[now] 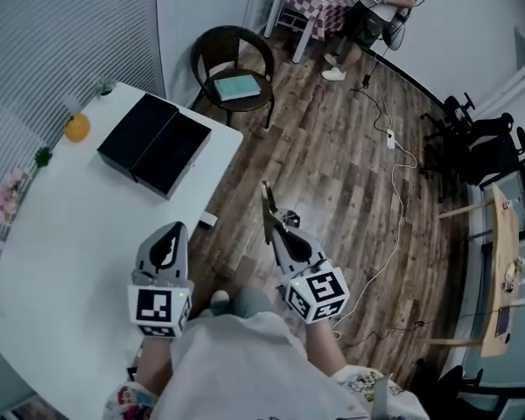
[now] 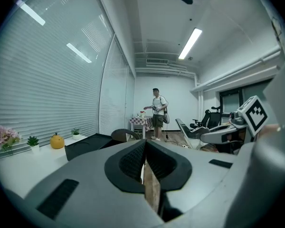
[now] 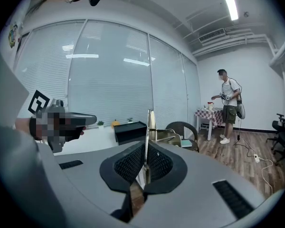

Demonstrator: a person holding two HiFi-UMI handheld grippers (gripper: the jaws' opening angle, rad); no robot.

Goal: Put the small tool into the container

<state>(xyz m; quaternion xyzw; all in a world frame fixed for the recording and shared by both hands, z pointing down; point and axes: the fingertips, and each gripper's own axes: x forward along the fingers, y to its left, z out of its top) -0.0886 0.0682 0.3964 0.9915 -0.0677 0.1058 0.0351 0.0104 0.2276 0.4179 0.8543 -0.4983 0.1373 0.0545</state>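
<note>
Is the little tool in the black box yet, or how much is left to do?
Not yet. Done: the small tool is picked up. In hand: the shut right gripper pinches it above the wooden floor, beside the white table. Left to do: carry it to the black box on that table and let go inside. The left gripper is shut and empty.

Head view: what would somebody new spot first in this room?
Probably the two grippers at the bottom. The right gripper pinches a thin metal tool that sticks up over the wooden floor, and the left gripper is shut and empty by the white table. Next comes the black box on the table's far end, with a round orange ornament near it.
</note>
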